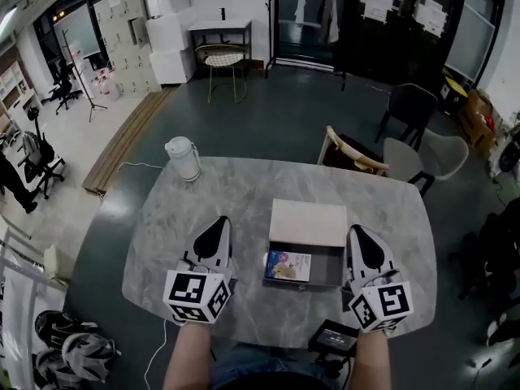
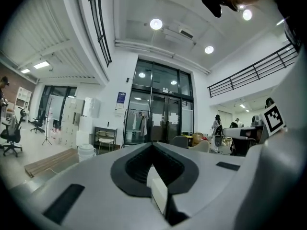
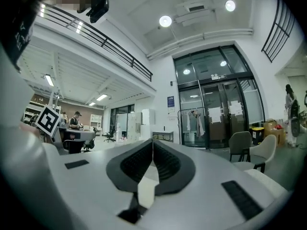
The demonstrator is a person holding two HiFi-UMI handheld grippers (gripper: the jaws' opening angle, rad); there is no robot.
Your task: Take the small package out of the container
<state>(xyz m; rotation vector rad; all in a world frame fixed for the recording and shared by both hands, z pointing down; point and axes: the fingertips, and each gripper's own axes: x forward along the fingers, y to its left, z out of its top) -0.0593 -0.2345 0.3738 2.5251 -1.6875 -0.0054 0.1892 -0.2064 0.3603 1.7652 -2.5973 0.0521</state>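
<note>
Seeing my left claw (image 1: 220,222) and right claw (image 1: 356,231) shut and empty, I'd open the right and reach toward nine o'clock for the package (image 1: 288,266) in the box (image 1: 325,265).

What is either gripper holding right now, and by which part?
Nothing. The left gripper and right gripper are both shut and empty; the package lies in the box, untouched.
</note>
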